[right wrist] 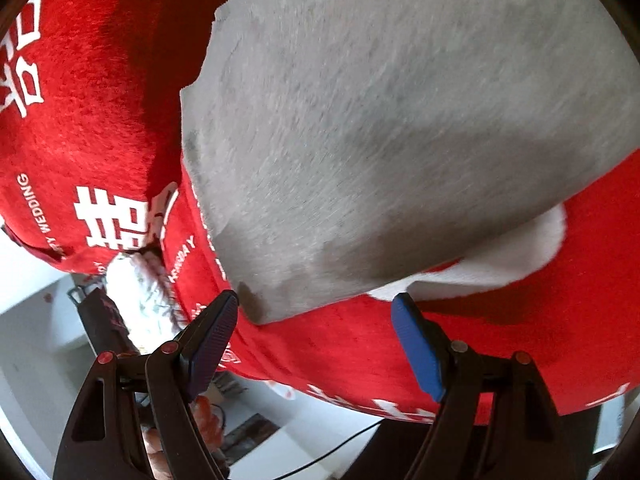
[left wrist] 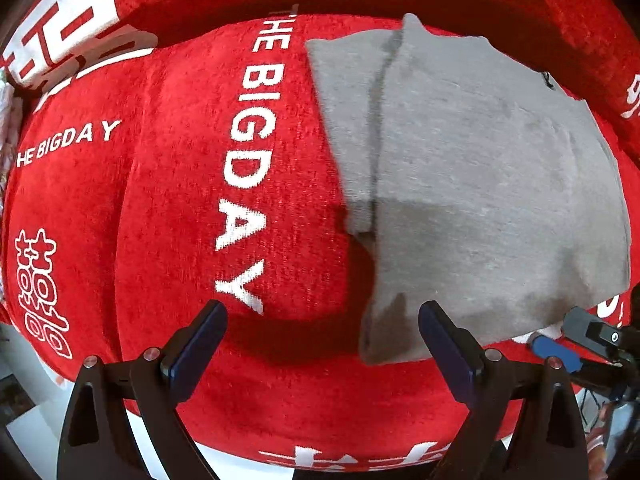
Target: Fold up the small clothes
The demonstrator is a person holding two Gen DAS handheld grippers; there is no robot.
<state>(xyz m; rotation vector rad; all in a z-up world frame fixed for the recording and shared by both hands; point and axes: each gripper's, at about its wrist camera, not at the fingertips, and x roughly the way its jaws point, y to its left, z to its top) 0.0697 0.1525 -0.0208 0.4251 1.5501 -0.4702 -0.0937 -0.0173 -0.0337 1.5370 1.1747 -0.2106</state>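
Both grippers hang spread and empty. The right gripper sits just off the near corner of the grey garment on the red blanket; the left gripper straddles its side edge, slightly farther from that corner.

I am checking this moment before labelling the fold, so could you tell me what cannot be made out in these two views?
- Grey garment: its type is unclear; in the right wrist view the top and right edges cut it off and it is blurred.
- White cloth: mostly hidden under the grey garment.
- Right gripper in the left wrist view: cut off by the right edge.
- Red blanket: what lies beneath is hidden.
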